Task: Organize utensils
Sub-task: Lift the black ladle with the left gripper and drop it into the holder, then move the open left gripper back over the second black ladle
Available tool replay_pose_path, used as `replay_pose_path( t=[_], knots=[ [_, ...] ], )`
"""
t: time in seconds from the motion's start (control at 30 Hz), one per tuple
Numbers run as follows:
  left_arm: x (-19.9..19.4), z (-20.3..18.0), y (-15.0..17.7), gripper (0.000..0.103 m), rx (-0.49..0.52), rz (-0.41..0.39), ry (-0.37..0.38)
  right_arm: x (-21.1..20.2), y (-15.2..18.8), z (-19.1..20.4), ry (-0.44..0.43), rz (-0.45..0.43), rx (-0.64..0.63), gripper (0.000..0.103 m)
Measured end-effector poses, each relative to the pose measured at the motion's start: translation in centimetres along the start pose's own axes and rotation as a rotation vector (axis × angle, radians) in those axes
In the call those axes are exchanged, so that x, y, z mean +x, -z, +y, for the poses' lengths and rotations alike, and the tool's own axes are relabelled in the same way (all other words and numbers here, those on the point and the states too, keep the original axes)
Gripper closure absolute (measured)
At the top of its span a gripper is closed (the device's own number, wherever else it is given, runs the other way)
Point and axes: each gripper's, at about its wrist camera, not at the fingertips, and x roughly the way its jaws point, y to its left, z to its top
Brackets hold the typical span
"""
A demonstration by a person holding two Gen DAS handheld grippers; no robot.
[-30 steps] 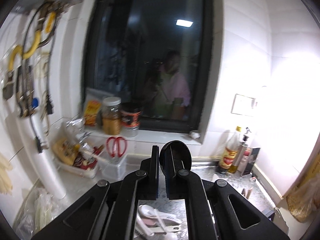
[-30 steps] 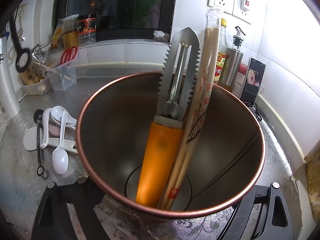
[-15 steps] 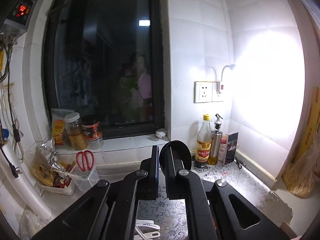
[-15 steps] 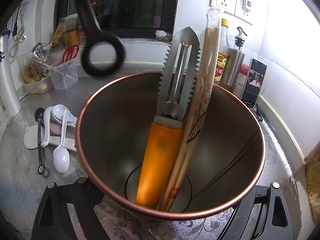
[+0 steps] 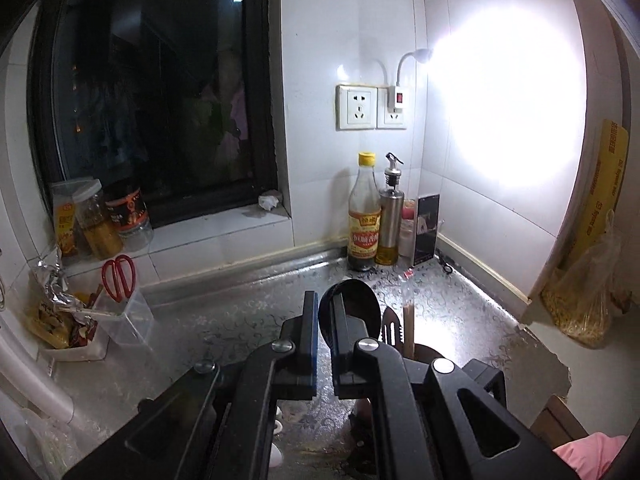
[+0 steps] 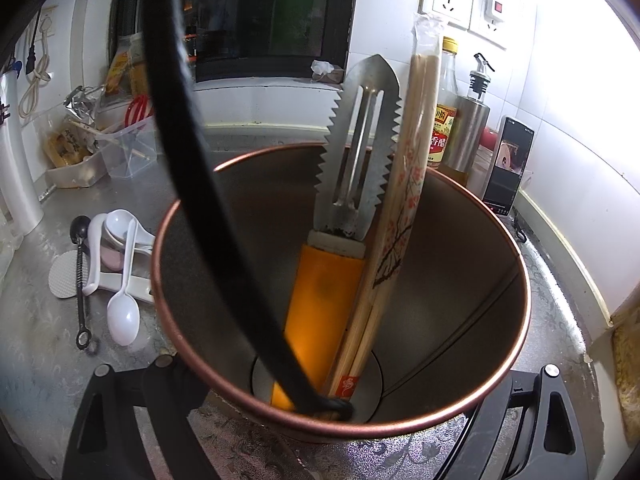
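Observation:
My right gripper [image 6: 340, 404] is shut on a copper-rimmed metal utensil cup [image 6: 500, 240], one finger on each side of its base. Inside stand an orange-handled serrated peeler [image 6: 324, 300] and wrapped chopsticks [image 6: 404, 184]. My left gripper [image 5: 324, 312] is shut on a black spoon [image 5: 356, 304], whose bowl sticks up past the fingertips. In the right wrist view, the spoon's long black handle [image 6: 192, 140] slants down into the cup, ring end at the bottom. The left wrist view shows the chopsticks [image 5: 408, 328] and the cup rim [image 5: 434, 350] just below the gripper.
White spoons [image 6: 124, 312], a small black spoon [image 6: 80, 280] and a white round piece [image 6: 64, 280] lie on the steel counter left of the cup. Bottles [image 5: 364, 216], a phone [image 6: 508, 164], a clear box with red scissors [image 5: 118, 276] and jars line the back wall.
The black spoon came in from the upper left, over the cup, and its ring end now sits down inside. The left wrist view swung right toward the corner. The cup stayed still.

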Motion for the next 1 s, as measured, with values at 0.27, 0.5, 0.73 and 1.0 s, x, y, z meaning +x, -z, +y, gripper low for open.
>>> replay_pose_path(
  t=[0.27, 0.5, 0.73, 1.0],
  knots=[
    [1.0, -0.5, 0.7, 0.095, -0.025, 0.081, 0.093, -0.1, 0.1, 0.0, 0.001, 0.000, -0.002, 0.010],
    [0.1, -0.5, 0.4, 0.072, -0.029, 0.068, 0.103, -0.3, 0.1, 0.1, 0.000, -0.001, -0.005, 0.010],
    [-0.8, 1.3, 0.1, 0.071, -0.074, 0.041, 0.064, -0.5, 0.3, 0.1, -0.001, 0.000, -0.004, 0.010],
    [-1.3, 6.7, 0.9, 0.048, -0.207, 0.032, -0.068, -0.4, 0.1, 0.3, 0.000, 0.000, -0.005, 0.010]
  ],
)
